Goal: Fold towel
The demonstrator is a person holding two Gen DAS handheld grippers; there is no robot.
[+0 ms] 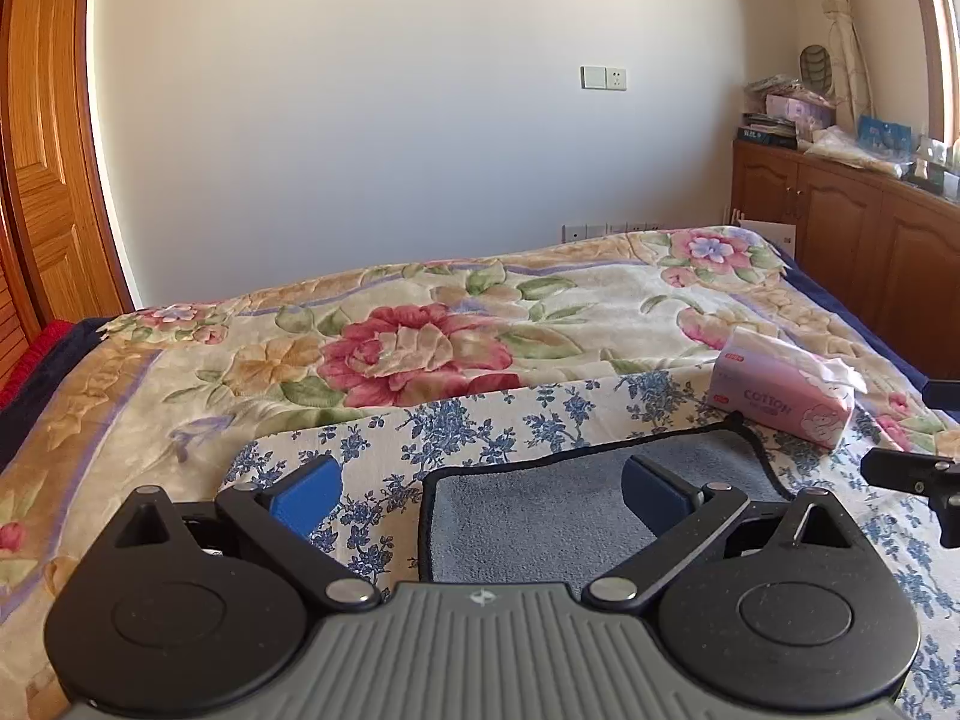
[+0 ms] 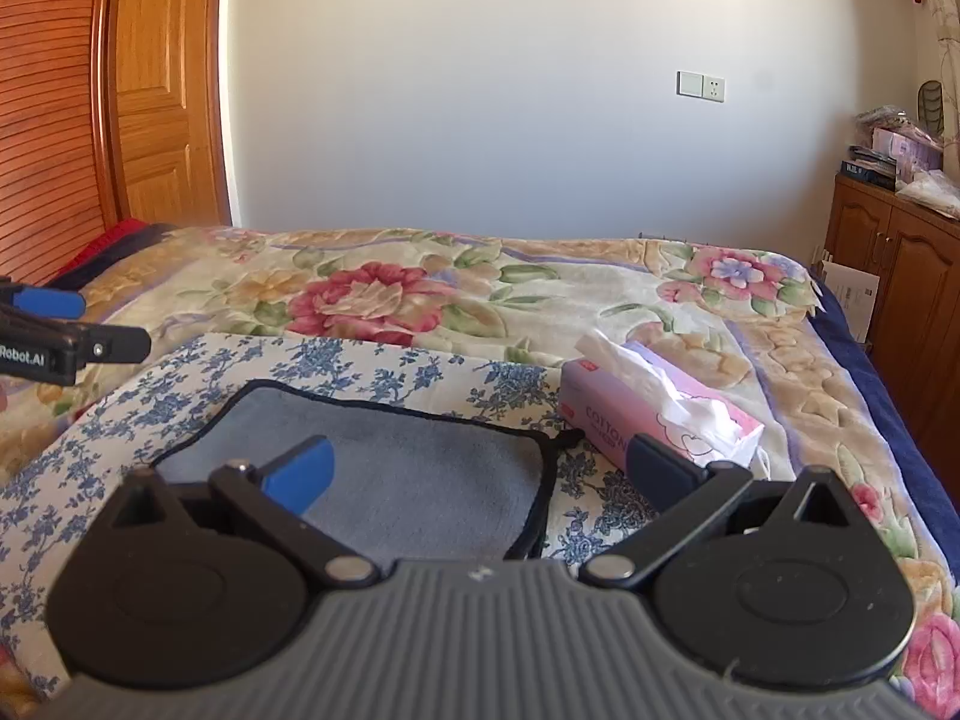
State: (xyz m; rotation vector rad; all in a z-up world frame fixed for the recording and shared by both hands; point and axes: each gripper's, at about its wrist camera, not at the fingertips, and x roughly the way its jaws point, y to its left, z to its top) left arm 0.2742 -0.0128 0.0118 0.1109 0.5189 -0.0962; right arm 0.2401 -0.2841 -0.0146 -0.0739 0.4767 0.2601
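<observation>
A grey-blue towel [image 1: 540,510] with a dark trim lies flat on a white cloth with blue flowers [image 1: 480,426] on the bed. It also shows in the right wrist view [image 2: 420,468]. My left gripper [image 1: 480,495] is open and empty, just above the towel's near left part. My right gripper [image 2: 480,471] is open and empty over the towel's near right edge. The towel's near edge is hidden behind both gripper bodies. The right gripper's tip [image 1: 912,474] shows at the right edge of the left wrist view, and the left gripper's tip [image 2: 72,336] shows at the left of the right wrist view.
A pink pack of cotton tissues [image 1: 786,390] lies just right of the towel, also in the right wrist view [image 2: 654,420]. A floral blanket [image 1: 420,336] covers the bed. A wooden cabinet [image 1: 852,222] stands at the right, a wooden door [image 2: 162,90] at the left.
</observation>
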